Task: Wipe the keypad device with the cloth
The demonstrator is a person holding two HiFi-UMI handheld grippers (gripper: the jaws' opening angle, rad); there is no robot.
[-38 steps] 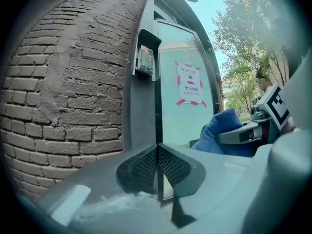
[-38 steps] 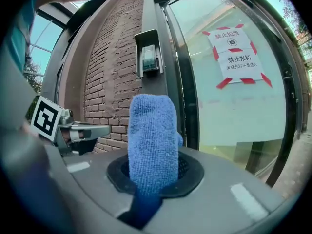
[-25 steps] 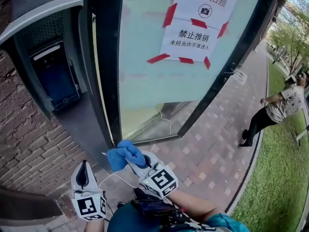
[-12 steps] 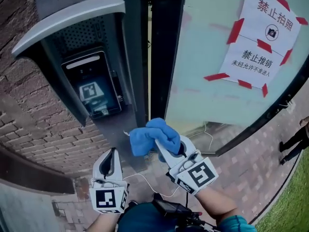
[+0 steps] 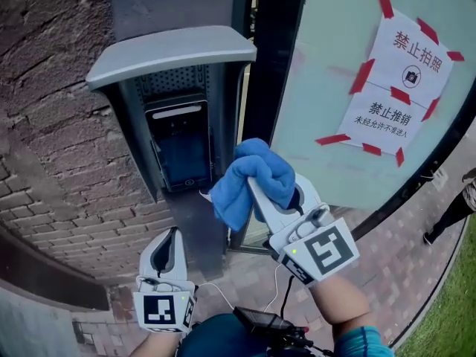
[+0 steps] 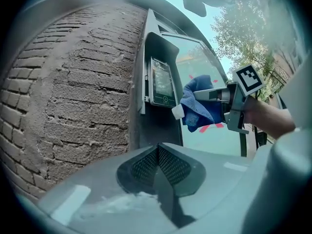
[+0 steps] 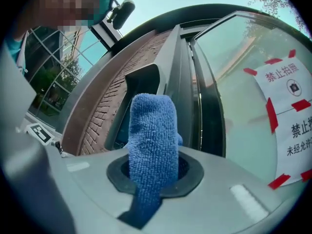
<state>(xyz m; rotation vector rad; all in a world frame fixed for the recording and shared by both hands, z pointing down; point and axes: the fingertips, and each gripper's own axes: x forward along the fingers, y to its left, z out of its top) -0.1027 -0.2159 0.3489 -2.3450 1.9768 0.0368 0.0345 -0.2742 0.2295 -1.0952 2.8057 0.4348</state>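
Keypad device (image 5: 181, 147) sits centre-left of frame under its grey hood (image 5: 171, 50); our blue cloth (image 5: 249, 173) hangs just right of it, pinched in the right gripper (image 5: 259, 188); left gripper (image 5: 169, 253) low, pressed together, empty; we're on the approach, we reckon; next, cloth flat onto the screen

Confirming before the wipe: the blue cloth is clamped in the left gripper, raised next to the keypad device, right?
Not the left: the right gripper clamps the blue cloth, raised next to the keypad device. The right gripper view shows it.
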